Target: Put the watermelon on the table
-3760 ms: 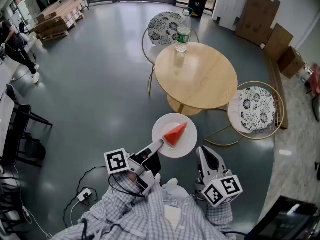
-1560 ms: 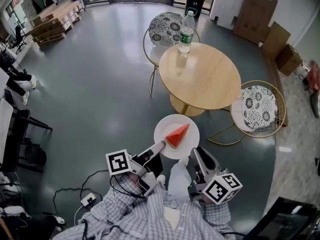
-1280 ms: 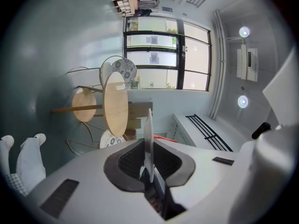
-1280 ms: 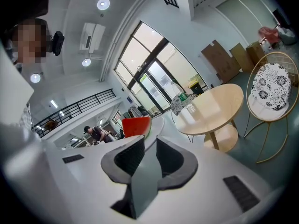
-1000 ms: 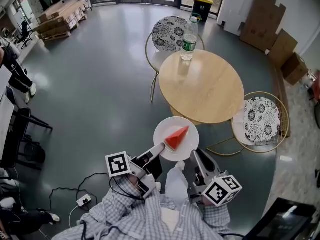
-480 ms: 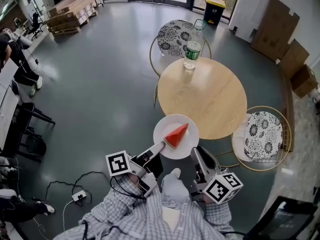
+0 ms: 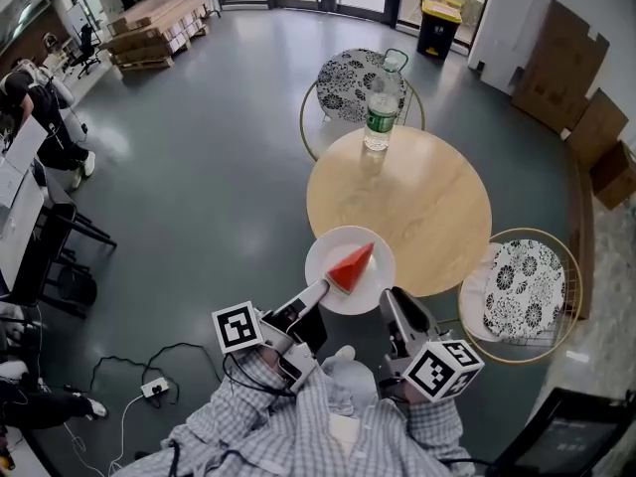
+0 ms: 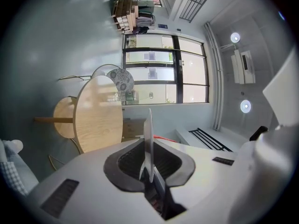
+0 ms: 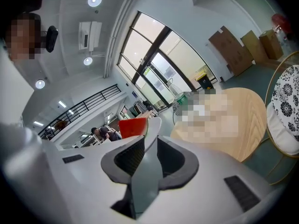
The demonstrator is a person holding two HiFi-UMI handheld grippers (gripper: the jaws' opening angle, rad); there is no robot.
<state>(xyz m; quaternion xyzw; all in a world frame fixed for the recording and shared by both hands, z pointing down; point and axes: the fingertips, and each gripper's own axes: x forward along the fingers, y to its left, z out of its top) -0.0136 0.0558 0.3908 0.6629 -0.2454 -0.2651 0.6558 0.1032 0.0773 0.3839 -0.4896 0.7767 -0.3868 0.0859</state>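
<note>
Plate (image 7: pixel 323 257) edge-on in gripper views, round overhead

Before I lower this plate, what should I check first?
1. Left gripper clamped on the plate rim: ok.
2. Right gripper clamped on the opposite rim: ok.
3. Watermelon lying on the plate: ok.
4. Near part of the table bare for a landing spot: ok; the bottle stands at the far edge.
5. Plate higher than the tabletop: cannot tell from these views.
</note>
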